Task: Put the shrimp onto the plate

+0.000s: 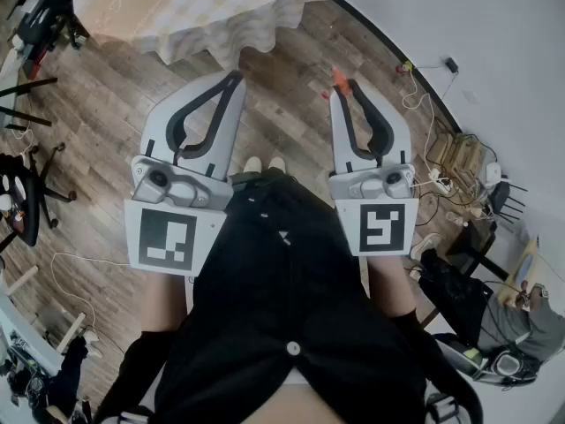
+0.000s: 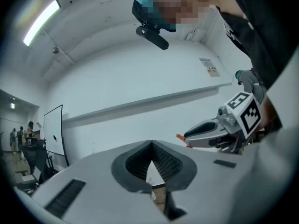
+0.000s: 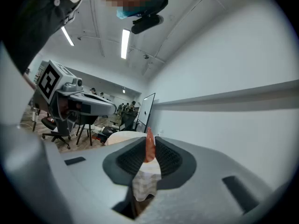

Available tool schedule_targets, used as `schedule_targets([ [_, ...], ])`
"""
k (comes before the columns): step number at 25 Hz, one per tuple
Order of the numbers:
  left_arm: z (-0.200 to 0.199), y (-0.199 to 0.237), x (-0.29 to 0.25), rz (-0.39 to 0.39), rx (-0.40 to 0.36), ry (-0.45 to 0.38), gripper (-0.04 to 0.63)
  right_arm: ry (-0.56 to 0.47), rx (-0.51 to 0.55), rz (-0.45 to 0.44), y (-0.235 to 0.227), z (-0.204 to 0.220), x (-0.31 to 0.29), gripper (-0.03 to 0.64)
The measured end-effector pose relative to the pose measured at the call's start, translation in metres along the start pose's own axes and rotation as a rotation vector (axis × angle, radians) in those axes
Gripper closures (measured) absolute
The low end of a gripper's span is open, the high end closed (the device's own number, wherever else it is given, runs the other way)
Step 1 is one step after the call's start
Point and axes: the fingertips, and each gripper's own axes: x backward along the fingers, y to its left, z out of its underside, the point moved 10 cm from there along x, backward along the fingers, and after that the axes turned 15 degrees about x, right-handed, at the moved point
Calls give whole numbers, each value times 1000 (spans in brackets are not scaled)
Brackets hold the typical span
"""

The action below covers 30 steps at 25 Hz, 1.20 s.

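The shrimp [image 3: 149,147] — small, orange-red, slender — stands roughly upright, pinched between the jaw tips of the right gripper [image 1: 342,92], its lower end seemingly hidden.

Side by side in front of our torso, we hold the two tongs level with each other and well apart, both pointing away from us. The left tongs [image 1: 236,78] have their jaws closed tip to tip with nothing between them, the ribbed pads [image 2: 138,161] meeting at the front. The right tongs [image 1: 340,87] are clamped on a shrimp [image 3: 149,146], which stands upright between the jaw tips with its orange end poking past them. Our bare forearms [image 1: 164,303] run back from the marker cubes [image 1: 168,237] into black sleeves [image 1: 137,369], drawn in close to our sides.
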Motion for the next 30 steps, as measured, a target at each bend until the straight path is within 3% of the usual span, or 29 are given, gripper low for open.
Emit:
schedule_targets([
  [19,0,4,-1,-7,-9,0,594,-10,-19,-7,-1,0,-4,568],
  [30,-6,-7,-2,-84,-6,-9,594,-49,-14,-46,-14,7,-2,568],
])
